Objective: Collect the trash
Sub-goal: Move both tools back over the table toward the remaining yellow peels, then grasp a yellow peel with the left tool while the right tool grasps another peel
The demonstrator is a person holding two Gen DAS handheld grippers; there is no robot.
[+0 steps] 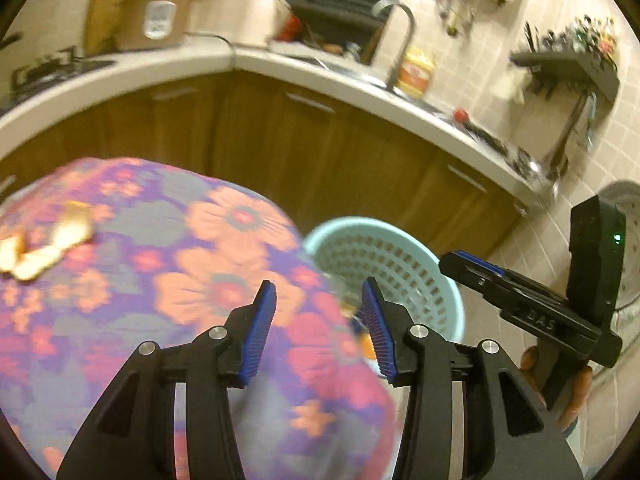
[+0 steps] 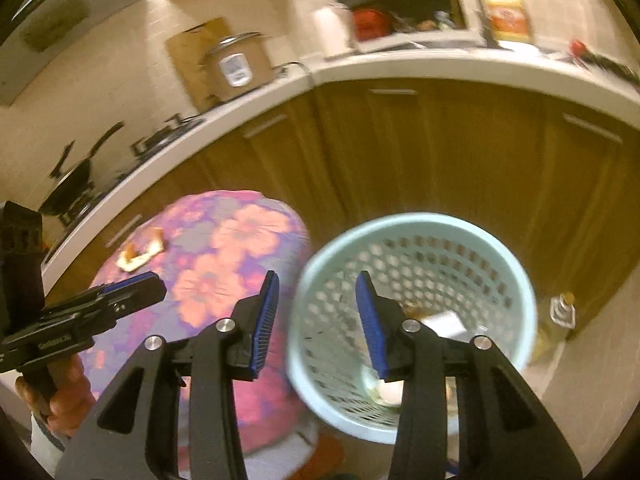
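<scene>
Pale peel scraps (image 1: pixel 44 244) (image 2: pixel 140 252) lie near the far left edge of a round table with a floral cloth (image 1: pixel 168 280) (image 2: pixel 224 240). A light blue perforated basket (image 1: pixel 420 240) (image 2: pixel 400 220) stands on the floor right of the table, with white and brownish trash (image 2: pixel 390 394) at its bottom. My left gripper (image 1: pixel 318 320) hovers open over the table's right edge, and there is nothing between its blue pads. My right gripper (image 2: pixel 316 308) (image 1: pixel 456 260) is open and empty over the gap between table and basket. In the right wrist view, my left gripper (image 2: pixel 152 286) shows at the left.
Wooden cabinets (image 1: pixel 320 152) under a white counter (image 1: pixel 180 64) curve behind the table and basket. A rice cooker (image 1: pixel 158 16), a sink tap (image 1: pixel 400 40) and a pan on the stove (image 2: pixel 72 184) sit on the counter. A bottle (image 2: pixel 560 312) stands on the floor right of the basket.
</scene>
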